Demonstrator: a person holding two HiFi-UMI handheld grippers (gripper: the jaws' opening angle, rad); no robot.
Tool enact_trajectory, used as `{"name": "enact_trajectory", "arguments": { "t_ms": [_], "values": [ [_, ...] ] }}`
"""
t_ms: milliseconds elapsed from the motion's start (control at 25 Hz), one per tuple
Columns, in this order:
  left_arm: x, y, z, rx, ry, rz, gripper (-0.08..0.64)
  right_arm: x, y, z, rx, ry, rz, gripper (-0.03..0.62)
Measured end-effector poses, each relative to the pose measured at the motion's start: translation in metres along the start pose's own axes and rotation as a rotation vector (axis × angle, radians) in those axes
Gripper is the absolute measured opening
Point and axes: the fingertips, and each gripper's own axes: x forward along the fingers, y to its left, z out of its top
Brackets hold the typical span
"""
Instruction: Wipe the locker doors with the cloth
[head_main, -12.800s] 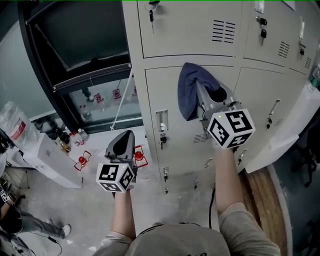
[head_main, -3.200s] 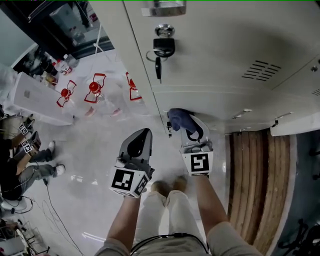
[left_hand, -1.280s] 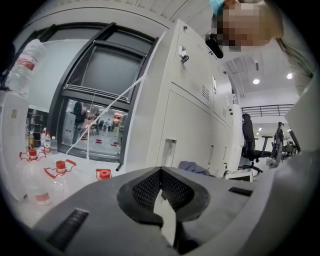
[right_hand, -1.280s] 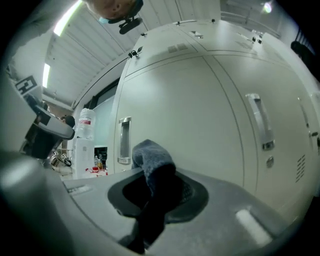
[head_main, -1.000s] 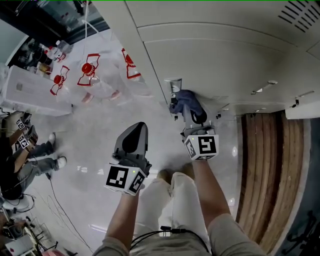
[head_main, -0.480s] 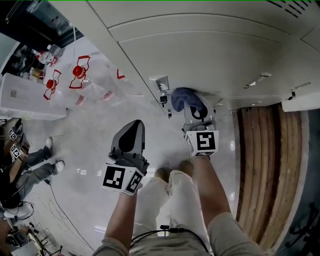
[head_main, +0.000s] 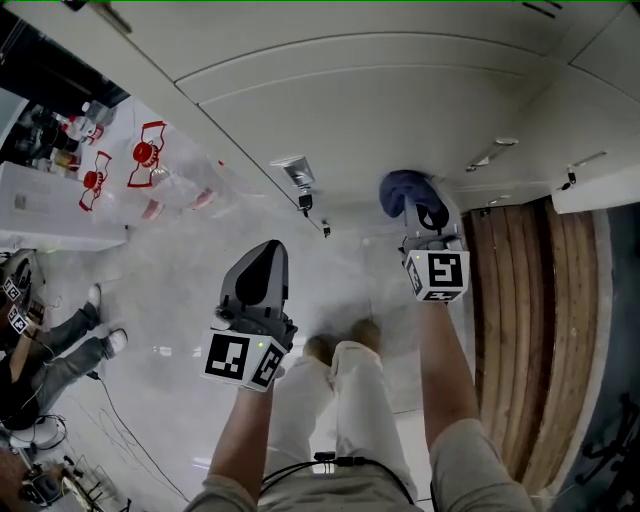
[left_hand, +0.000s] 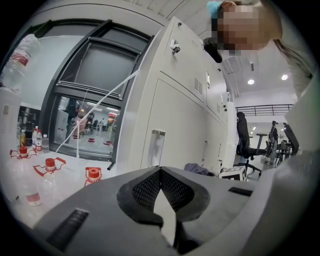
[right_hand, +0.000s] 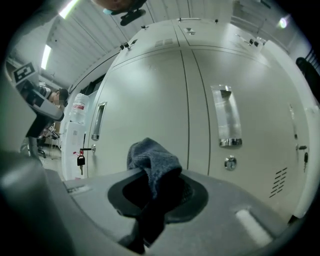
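Your right gripper (head_main: 418, 208) has its jaws clamped on the blue-grey cloth (head_main: 403, 190), a soft, nubby terry rag bunched into a rounded wad that sticks out past the jaw tips. The wad sits low against the bottom of the locker doors (head_main: 380, 110), which are smooth, matt, pale grey sheet metal with rounded panel edges.

In the right gripper view, the cloth (right_hand: 152, 162) rises as a folded hump out of the dark, dimpled pads of the right gripper (right_hand: 159, 185) and trails down between them. Whether it touches the locker doors (right_hand: 150, 95) cannot be told there. On the doors behind it are a long, shiny recessed handle (right_hand: 226, 120), a round keyhole lock (right_hand: 230, 162) just under that handle, slotted vents (right_hand: 279, 182) further along the same door, and a small key (right_hand: 80, 161) hanging from a lock on the door to the other side.

Your left gripper (head_main: 262, 262) hangs away from the lockers, over the glossy pale floor (head_main: 180, 290). Its jaws are pressed together with nothing in them; in the left gripper view, the mesh-textured pads of the left gripper (left_hand: 161, 175) meet at the tip.

Clear plastic bottles with red caps (head_main: 145, 155) stand on the floor off the lockers' end, and ribbed wooden boards (head_main: 520, 330) lie along their foot.
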Motion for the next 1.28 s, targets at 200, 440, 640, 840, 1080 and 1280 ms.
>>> {"name": "enact_trajectory", "arguments": {
  "t_ms": [200, 440, 640, 840, 1080, 1280],
  "values": [
    [0.001, -0.003, 0.002, 0.006, 0.000, -0.001, -0.002, -0.009, -0.032, -0.003, 0.033, 0.013, -0.063, 0.061],
    [-0.001, -0.008, 0.005, 0.010, 0.002, -0.001, -0.002, -0.015, -0.056, -0.005, 0.061, 0.032, -0.110, 0.064],
    [-0.007, -0.010, 0.011, 0.019, -0.005, 0.008, -0.002, -0.023, -0.064, 0.000, 0.099, 0.031, -0.126, 0.060],
    [-0.015, -0.014, 0.031, 0.012, -0.027, -0.002, -0.002, -0.043, -0.057, 0.021, 0.208, 0.010, -0.095, 0.058],
    [-0.027, -0.028, 0.068, 0.055, -0.055, -0.055, -0.002, -0.066, -0.041, 0.080, 0.220, 0.005, -0.039, 0.058],
    [-0.041, -0.028, 0.099, 0.073, -0.068, -0.061, -0.002, -0.081, -0.017, 0.139, 0.193, 0.020, 0.032, 0.057]
  ]
}}
